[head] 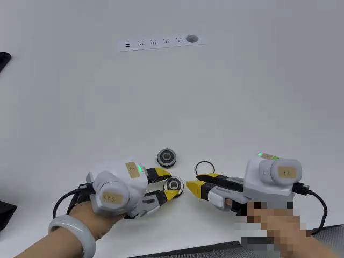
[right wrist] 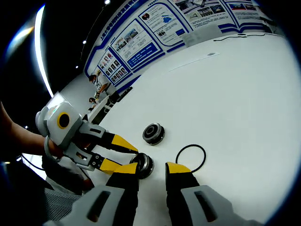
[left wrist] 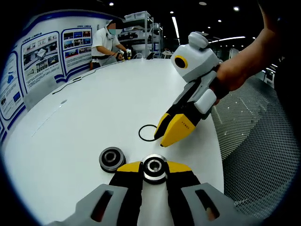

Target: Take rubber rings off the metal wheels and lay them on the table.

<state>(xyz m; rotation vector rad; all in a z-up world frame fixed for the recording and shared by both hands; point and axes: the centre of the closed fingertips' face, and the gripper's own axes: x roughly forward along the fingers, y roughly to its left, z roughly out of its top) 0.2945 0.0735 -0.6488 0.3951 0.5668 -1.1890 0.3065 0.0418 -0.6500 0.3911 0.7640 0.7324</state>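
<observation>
The white table (head: 242, 97) carries a white power strip (head: 159, 42) far beyond both claws. A black rubber ring (head: 205, 161) lies flat just past the tips of the right claw (head: 200, 181). A loose metal wheel (head: 166, 157) lies just ahead of the left claw (head: 171, 185), whose jaws grip a second wheel (head: 173, 185) low at the tabletop.

Two metal wheels, one rubber ring.
Held wheel (left wrist: 154, 168) sits clamped between the left tool's (head: 169, 184) jaws. Loose wheel (head: 166, 157) lies near it on the desk (head: 226, 97). The thin black ring (left wrist: 139, 133) lies flat nearby.
</observation>
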